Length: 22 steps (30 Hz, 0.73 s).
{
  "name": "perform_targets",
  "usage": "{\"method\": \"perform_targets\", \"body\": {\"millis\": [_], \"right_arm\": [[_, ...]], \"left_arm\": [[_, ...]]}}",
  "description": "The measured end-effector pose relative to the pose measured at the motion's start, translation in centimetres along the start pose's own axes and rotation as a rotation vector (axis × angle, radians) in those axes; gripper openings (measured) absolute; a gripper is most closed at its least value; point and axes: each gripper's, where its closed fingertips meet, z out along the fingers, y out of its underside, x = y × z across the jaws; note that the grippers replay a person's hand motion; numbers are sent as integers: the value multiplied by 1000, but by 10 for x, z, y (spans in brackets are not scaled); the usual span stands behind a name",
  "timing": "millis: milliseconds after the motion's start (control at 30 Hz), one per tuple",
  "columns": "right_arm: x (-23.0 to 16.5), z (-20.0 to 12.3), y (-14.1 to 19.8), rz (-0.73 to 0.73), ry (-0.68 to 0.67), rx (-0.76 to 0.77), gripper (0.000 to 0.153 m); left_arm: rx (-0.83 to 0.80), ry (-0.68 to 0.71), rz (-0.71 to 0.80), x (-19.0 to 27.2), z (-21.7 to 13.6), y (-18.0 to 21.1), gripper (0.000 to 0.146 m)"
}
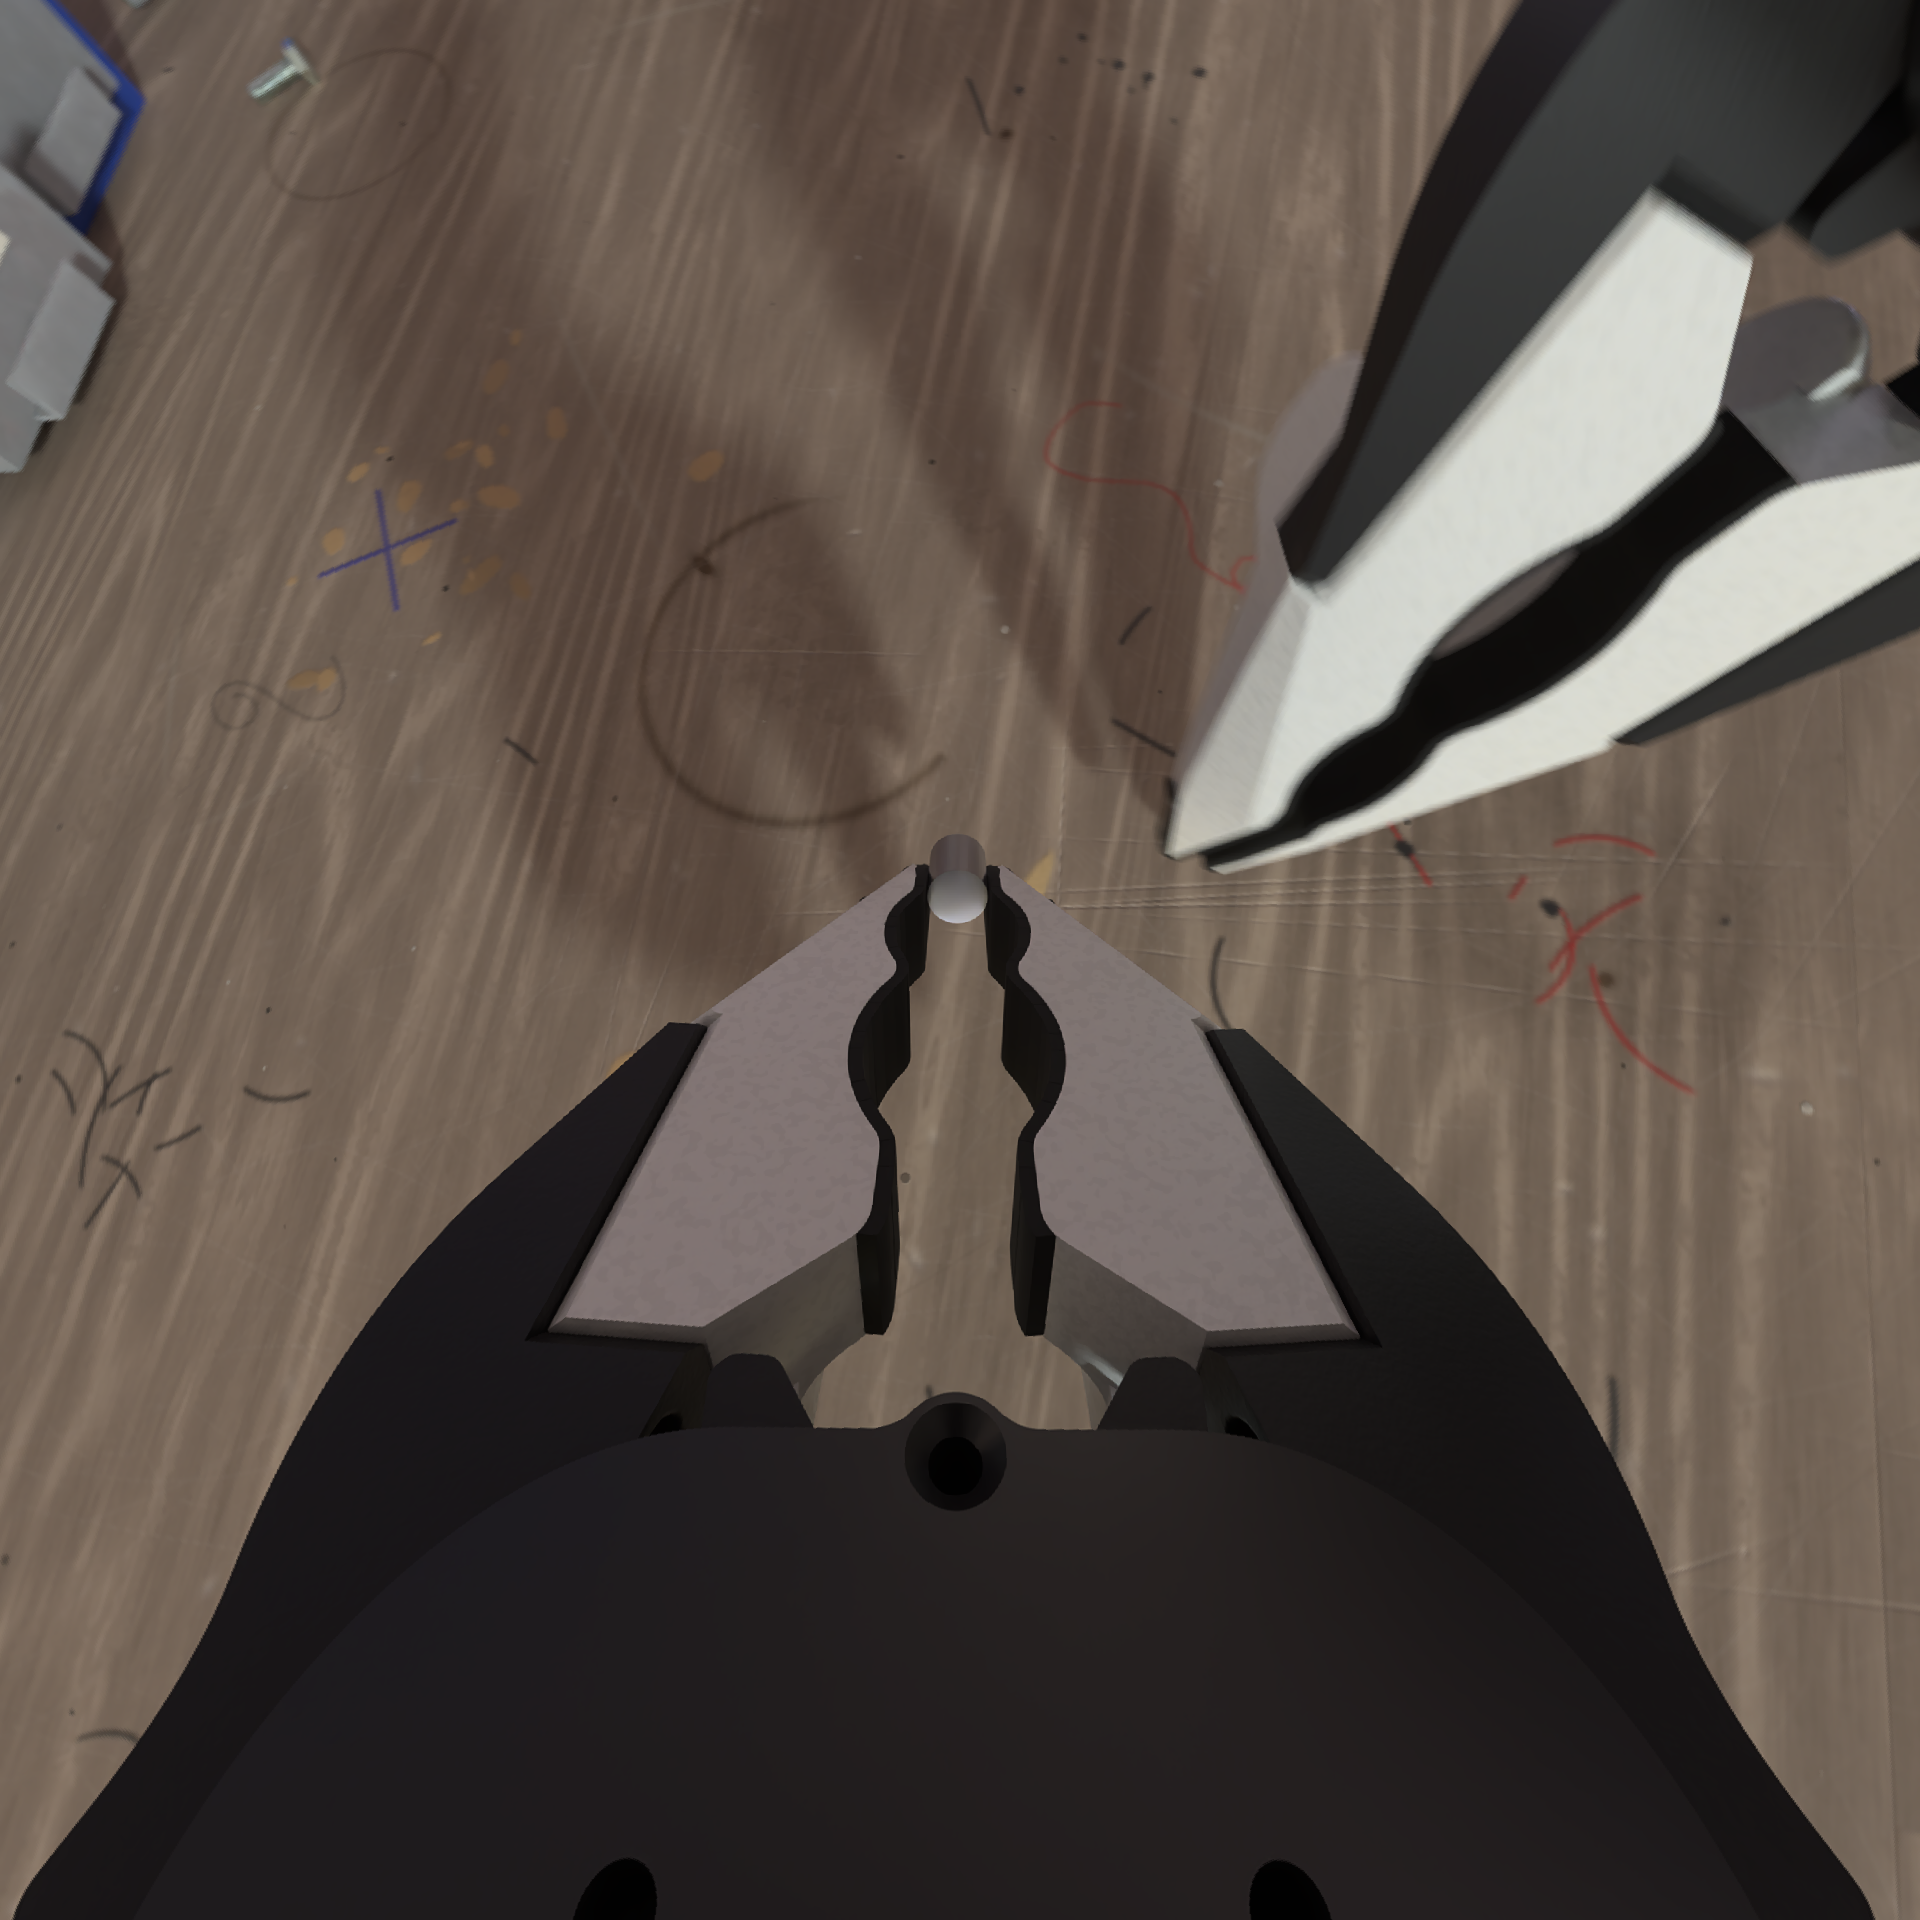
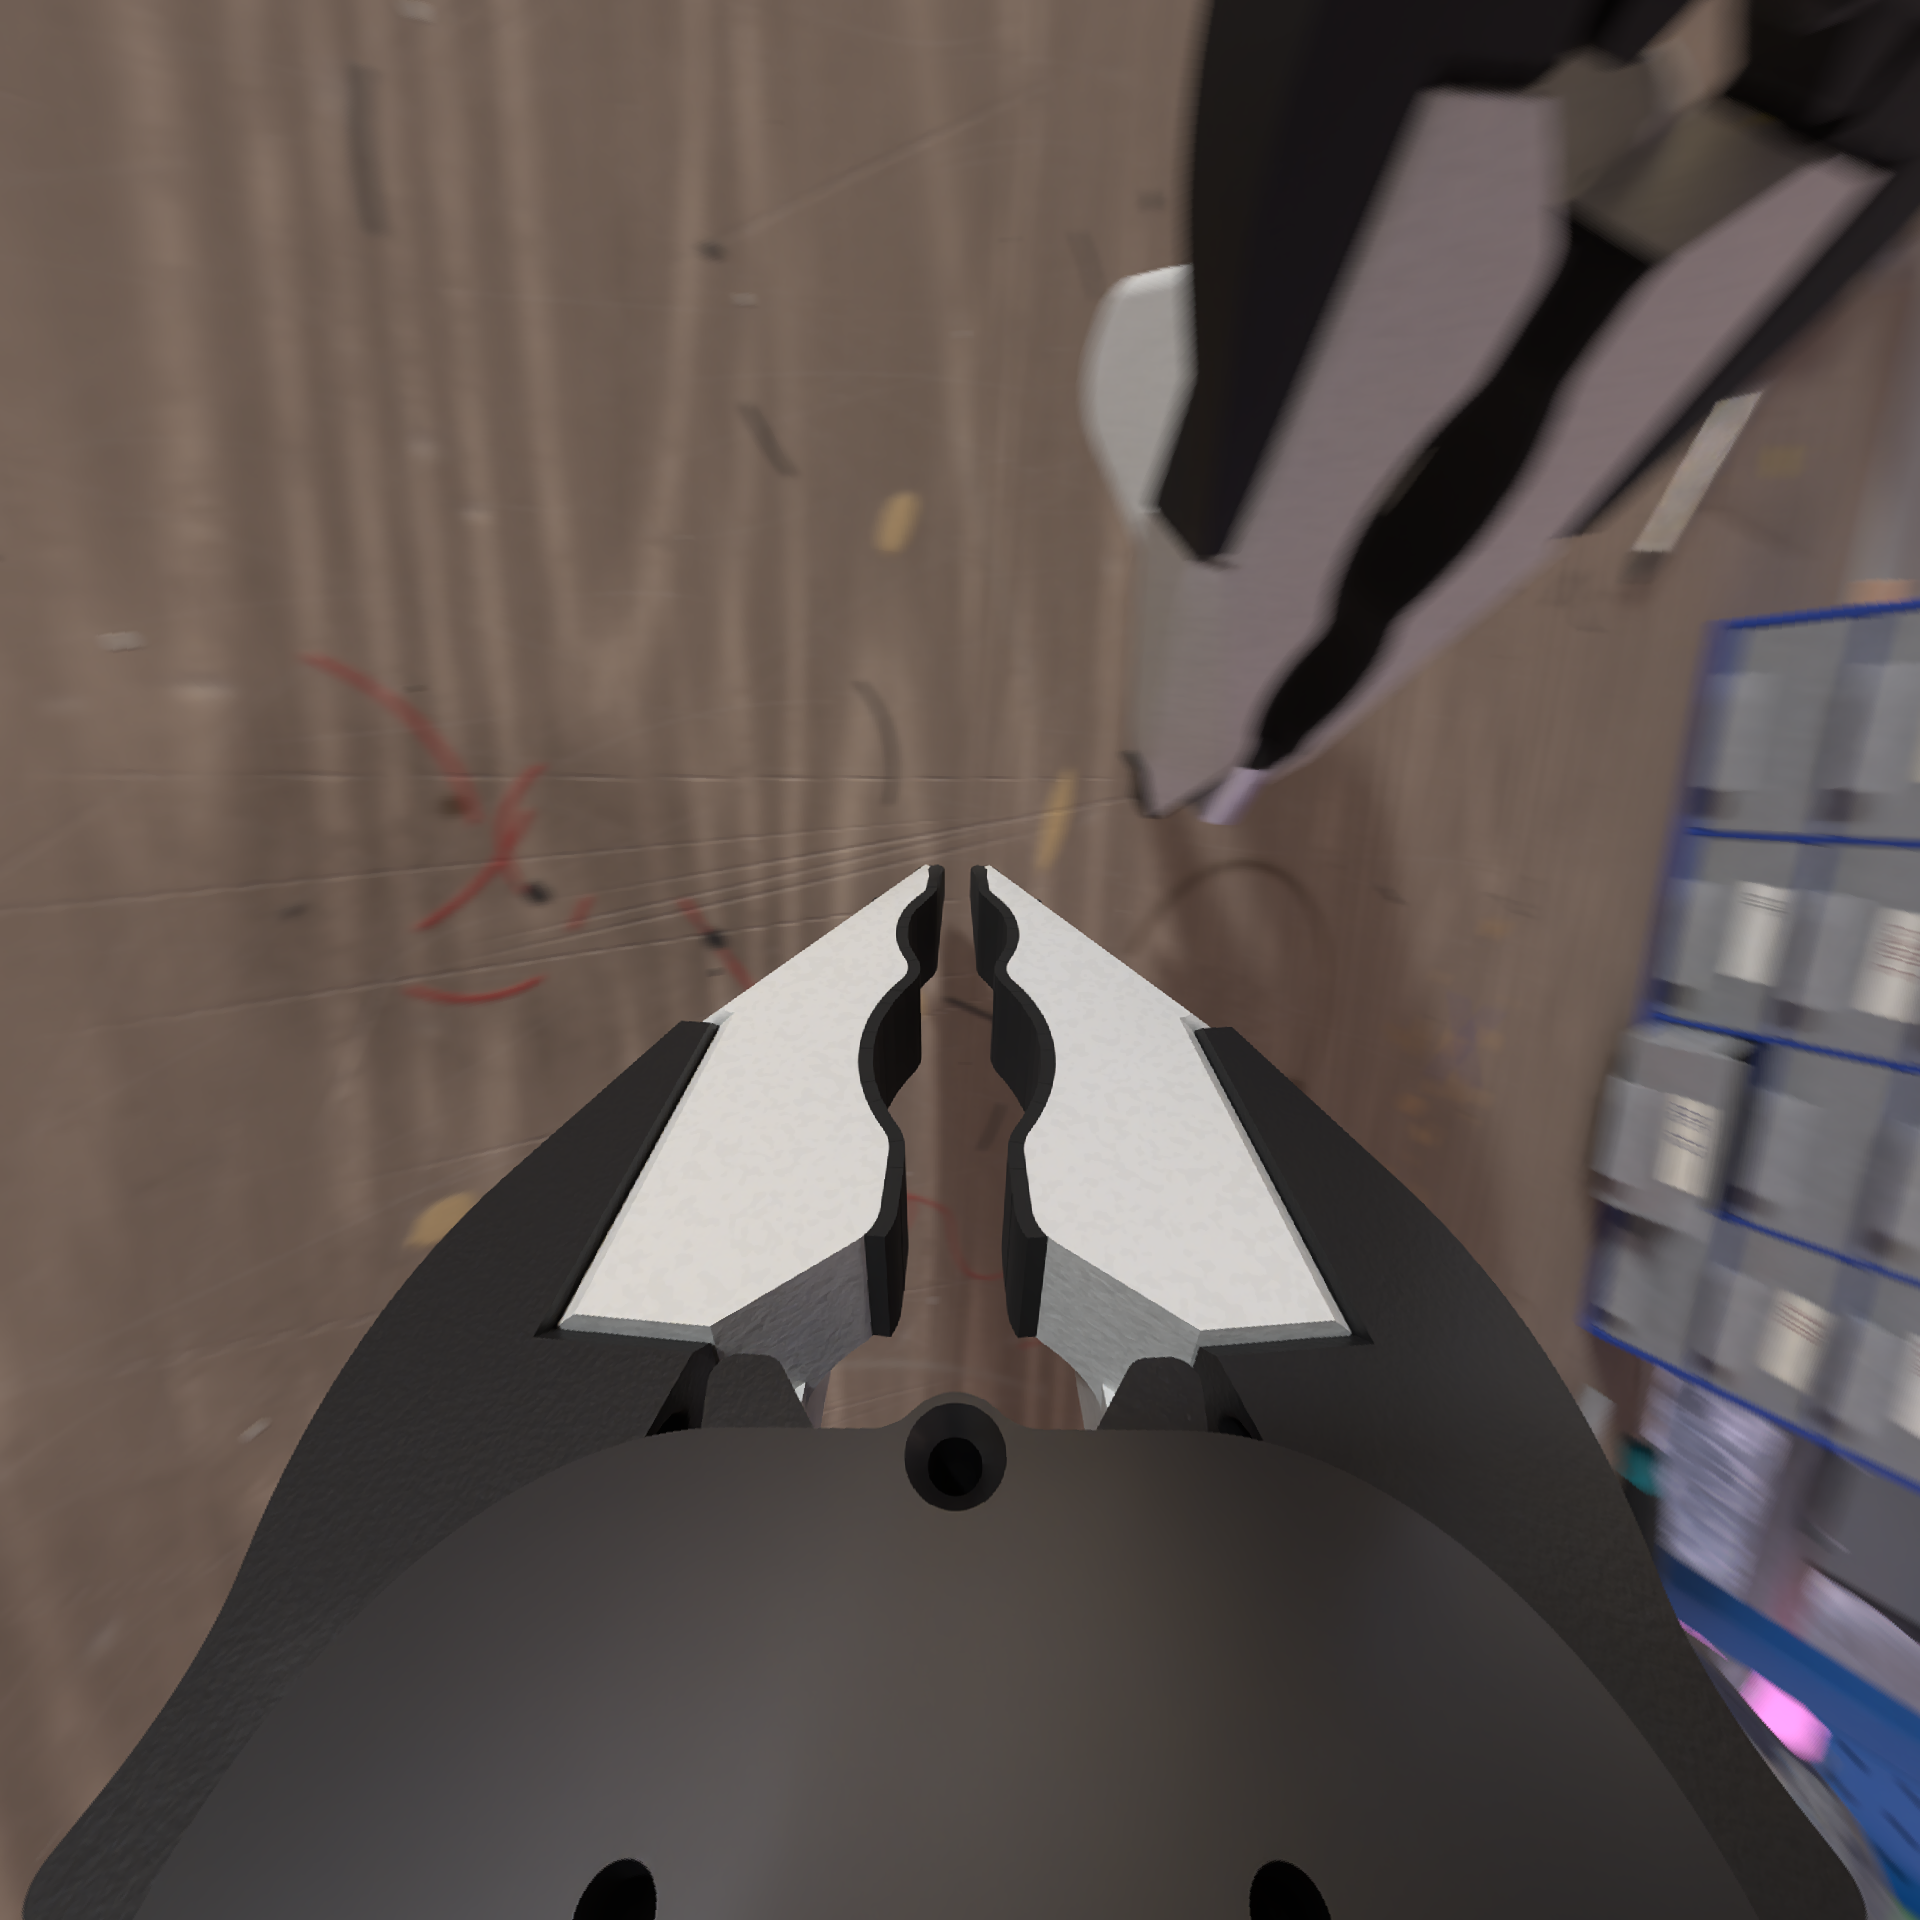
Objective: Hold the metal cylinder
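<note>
The metal cylinder (image 1: 956,896) is a small, short silver pin. My left gripper (image 1: 956,883) is shut on it at the very fingertips and holds it end-on above the wooden table (image 1: 623,416). In the right wrist view the left gripper (image 2: 1216,800) shows at the upper right, with the cylinder's end (image 2: 1238,795) poking out of its tips. My right gripper (image 2: 956,881) has its jaws almost together with nothing between them. It hangs over the table and also shows in the left wrist view (image 1: 1195,847), right of the cylinder and apart from it.
A blue bin of grey boxes (image 1: 62,208) stands at the far left, with a small bolt (image 1: 281,78) beside it. A grey metal part (image 1: 1808,353) is partly hidden behind the right gripper. A blue tray of grey boxes (image 2: 1818,1039) lies along the right side.
</note>
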Motion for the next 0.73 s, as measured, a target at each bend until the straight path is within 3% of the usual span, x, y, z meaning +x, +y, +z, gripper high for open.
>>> {"method": "perform_targets", "body": {"millis": [33, 133, 167, 300, 567, 733], "right_arm": [[-9, 1, 0, 9, -78, -1, 4], [20, -16, -14, -23, 135, 142, 4], [28, -20, -15, 5, 165, 197, 3], [45, -28, -1, -4, 189, 169, 4], [44, -37, 12, 174, 93, 237, 0], [20, -32, 27, 310, -162, 120, 8]], "left_arm": [[11, -5, -19, -1, 0, -1, 10], [6, 17, 32, 5, 0, -1, 10], [7, 18, 27, 5, 0, -1, 10], [6, 37, 3, 5, 0, -1, 10], [11, 72, -16, 6, -2, -2, 10], [13, 80, -26, 6, -2, -2, 10]]}}
